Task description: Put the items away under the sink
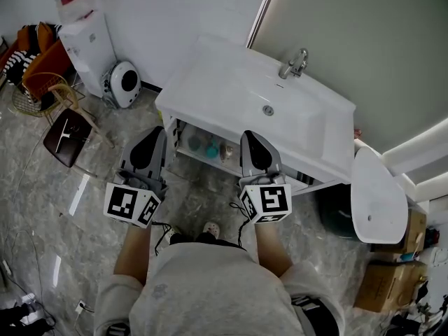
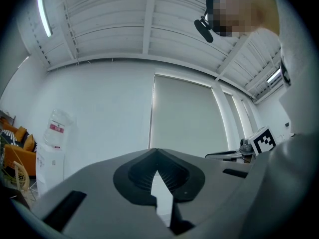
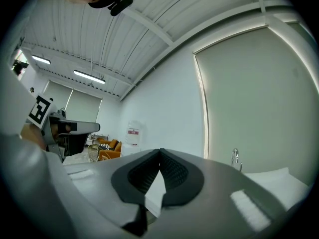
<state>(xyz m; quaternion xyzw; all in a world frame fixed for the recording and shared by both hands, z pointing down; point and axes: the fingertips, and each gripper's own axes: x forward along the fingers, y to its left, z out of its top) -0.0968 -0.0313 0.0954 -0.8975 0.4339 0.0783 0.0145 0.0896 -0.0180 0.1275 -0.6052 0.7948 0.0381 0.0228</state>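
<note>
A white sink (image 1: 266,107) stands against the wall, with its faucet (image 1: 294,65) at the back. Under it an open shelf (image 1: 203,158) holds a teal bottle (image 1: 211,148) and a few small items, partly hidden by the basin's front edge. I hold both grippers up side by side in front of the sink. My left gripper (image 1: 155,140) (image 2: 156,151) is shut with nothing between its jaws. So is my right gripper (image 1: 253,140) (image 3: 160,151). Neither touches the sink or the items. The faucet (image 3: 235,158) also shows in the right gripper view.
A water dispenser (image 1: 87,44) and a round white device (image 1: 124,84) stand at the left wall, with a dark stool (image 1: 66,135) and a wire chair (image 1: 42,89) near them. A white oval lid (image 1: 378,194), a dark bin (image 1: 336,212) and cardboard boxes (image 1: 392,285) are at the right.
</note>
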